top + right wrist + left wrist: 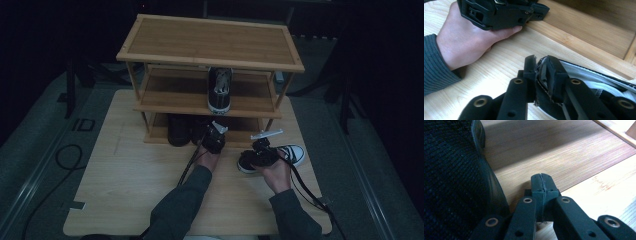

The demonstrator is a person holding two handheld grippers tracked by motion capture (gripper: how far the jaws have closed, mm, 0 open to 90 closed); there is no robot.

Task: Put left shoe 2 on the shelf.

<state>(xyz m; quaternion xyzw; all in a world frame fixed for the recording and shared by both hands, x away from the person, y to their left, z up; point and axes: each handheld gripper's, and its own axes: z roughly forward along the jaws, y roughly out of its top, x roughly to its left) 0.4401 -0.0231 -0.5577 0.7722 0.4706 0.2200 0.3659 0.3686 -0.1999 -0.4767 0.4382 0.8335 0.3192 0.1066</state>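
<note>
**Ana:** Right gripper (263,150) first, high view: it sits at about 4 o'clock from the table's (125,190) centre, on the heel end of a black-and-white sneaker (291,152) lying on the tabletop, white toe pointing to 3 o'clock. The picture is dim, so the jaws themselves are hard to make out there.

**Ben:** And the left gripper (214,136)?

**Ana:** At the front edge of the shoe rack's (210,42) bottom shelf, just beside a dark shoe (178,131) standing in that shelf at its 9 o'clock. Shadow swallows most of that shoe. Another sneaker (220,90) stands on the middle shelf, its heel under the top board.

**Ben:** Left gripper view?

**Ana:** The left gripper (541,180) is closed, pads pressed together with nothing between them, over the shelf board. The dark shoe (454,177) fills the 9 o'clock side, cut off by the frame.

**Ben:** Right gripper view?

**Ana:** The right gripper (541,65) is clamped on the sneaker's (584,75) collar, one jaw inside, one outside; the rest of the shoe runs out at 4 o'clock. The left hand (466,42) and its gripper (501,12) lie at 11 o'clock, the gripper's top cut off.
</note>
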